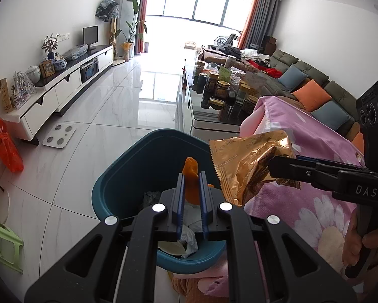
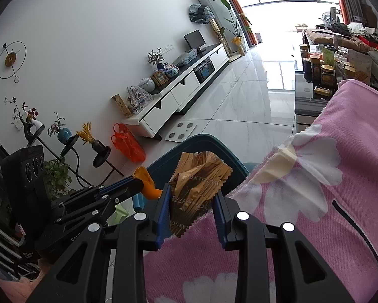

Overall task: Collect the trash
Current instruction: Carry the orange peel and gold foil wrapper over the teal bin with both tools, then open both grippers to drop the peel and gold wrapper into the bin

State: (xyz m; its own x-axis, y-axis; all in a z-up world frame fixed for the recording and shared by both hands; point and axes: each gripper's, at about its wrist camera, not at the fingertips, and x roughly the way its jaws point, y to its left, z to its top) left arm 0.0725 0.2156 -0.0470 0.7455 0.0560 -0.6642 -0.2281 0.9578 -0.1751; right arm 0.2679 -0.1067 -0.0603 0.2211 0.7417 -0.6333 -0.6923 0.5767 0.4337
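Left claw point(image 1: 192, 189) pinches an orange peel point(image 1: 191, 176) above the teal bin point(image 1: 118, 176); right claw point(image 2: 192, 209) grips a gold wrapper point(image 2: 199, 176) near its rim. Bin already holds scraps; both pieces await dropping, I judge

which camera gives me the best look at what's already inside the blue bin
The left wrist view: it looks down into the bin, showing white paper under the left claw. In the right wrist view only the bin's rim shows; the gold wrapper hides the inside.
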